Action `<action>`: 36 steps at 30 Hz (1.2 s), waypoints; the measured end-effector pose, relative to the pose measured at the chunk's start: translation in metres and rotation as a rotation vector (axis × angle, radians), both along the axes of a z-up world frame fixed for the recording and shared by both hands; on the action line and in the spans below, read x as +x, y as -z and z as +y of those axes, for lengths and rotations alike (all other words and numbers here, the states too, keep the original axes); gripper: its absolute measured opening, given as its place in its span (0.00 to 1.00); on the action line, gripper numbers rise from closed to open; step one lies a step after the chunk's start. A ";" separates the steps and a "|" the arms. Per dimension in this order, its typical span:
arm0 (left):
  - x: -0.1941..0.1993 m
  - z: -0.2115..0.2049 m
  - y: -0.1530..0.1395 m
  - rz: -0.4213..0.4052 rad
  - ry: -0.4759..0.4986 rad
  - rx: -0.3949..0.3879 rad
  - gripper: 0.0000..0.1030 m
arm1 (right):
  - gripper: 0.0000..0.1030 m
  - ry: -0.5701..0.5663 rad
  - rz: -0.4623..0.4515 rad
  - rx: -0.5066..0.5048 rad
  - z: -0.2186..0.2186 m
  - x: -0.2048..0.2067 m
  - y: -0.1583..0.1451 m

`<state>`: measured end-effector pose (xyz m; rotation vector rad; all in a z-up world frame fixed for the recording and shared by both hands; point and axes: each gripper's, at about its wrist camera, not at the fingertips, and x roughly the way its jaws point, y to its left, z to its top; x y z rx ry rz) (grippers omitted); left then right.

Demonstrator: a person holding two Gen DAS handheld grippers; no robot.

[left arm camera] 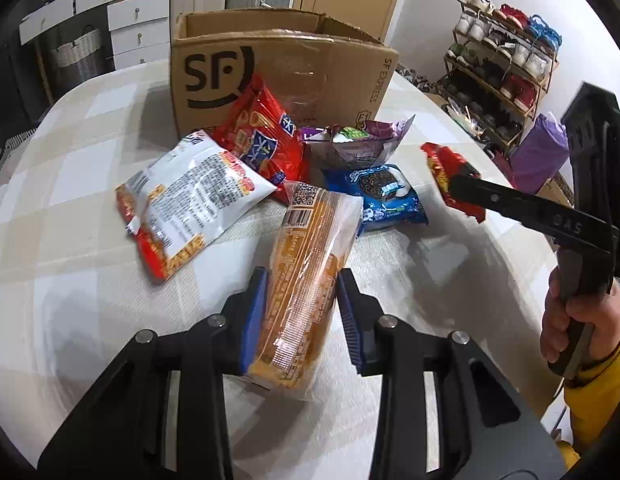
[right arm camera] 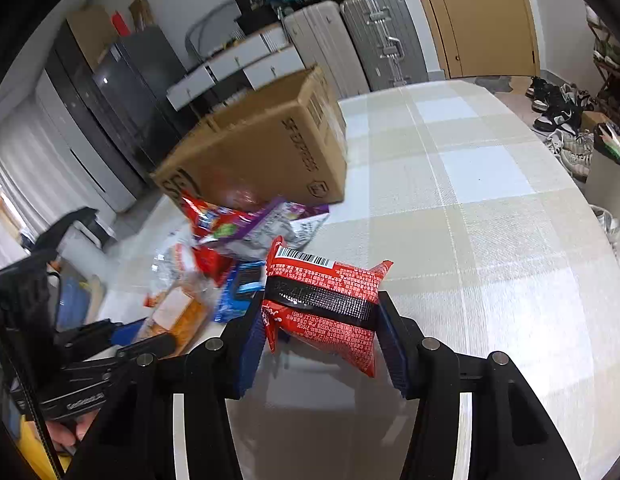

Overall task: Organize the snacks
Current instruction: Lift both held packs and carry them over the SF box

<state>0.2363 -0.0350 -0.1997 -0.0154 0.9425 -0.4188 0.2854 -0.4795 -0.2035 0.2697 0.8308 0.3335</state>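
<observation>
Checked beige tablecloth [left arm camera: 69,216] spreads under me, brown cardboard box [left arm camera: 285,68] behind the snack heap. My left gripper [left arm camera: 301,312] clamps a clear-wrapped orange biscuit pack [left arm camera: 305,280]; my right gripper [right arm camera: 320,336] pinches a red-and-black snack packet [right arm camera: 326,300], its front face hidden from view.

Shoe rack [left arm camera: 506,64], suitcases [right arm camera: 350,44], wood door [right arm camera: 486,12]

The big brown cardboard box [left arm camera: 277,68] has "SF" in fat black letters on its front. "SF EXPRESS" runs down the box's right edge. The black arm of the right gripper [left arm camera: 466,188], right of the box, says "DAS".
</observation>
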 end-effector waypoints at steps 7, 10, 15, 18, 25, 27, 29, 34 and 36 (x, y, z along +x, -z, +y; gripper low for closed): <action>-0.034 0.024 -0.031 -0.049 -0.032 -0.042 0.31 | 0.51 -0.075 -0.114 0.094 0.009 -0.044 -0.036; -0.054 0.034 -0.050 -0.086 -0.039 -0.055 0.31 | 0.51 -0.110 -0.167 0.100 0.020 -0.062 -0.056; -0.082 0.042 -0.080 -0.140 -0.056 -0.057 0.31 | 0.51 -0.155 -0.244 0.100 0.039 -0.088 -0.087; -0.103 0.047 -0.100 -0.184 -0.070 -0.066 0.31 | 0.51 -0.178 -0.272 0.100 0.046 -0.104 -0.098; -0.154 0.051 -0.144 -0.310 -0.124 -0.010 0.31 | 0.51 -0.224 -0.319 0.100 0.059 -0.136 -0.113; -0.167 0.053 -0.153 -0.326 -0.124 -0.016 0.31 | 0.51 -0.228 -0.334 0.104 0.061 -0.144 -0.117; -0.181 0.056 -0.162 -0.337 -0.125 -0.022 0.31 | 0.51 -0.233 -0.344 0.107 0.061 -0.152 -0.121; -0.202 0.063 -0.178 -0.361 -0.133 -0.035 0.31 | 0.51 -0.243 -0.361 0.101 0.062 -0.165 -0.127; -0.213 0.067 -0.185 -0.371 -0.137 -0.045 0.31 | 0.51 -0.242 -0.365 0.097 0.061 -0.167 -0.126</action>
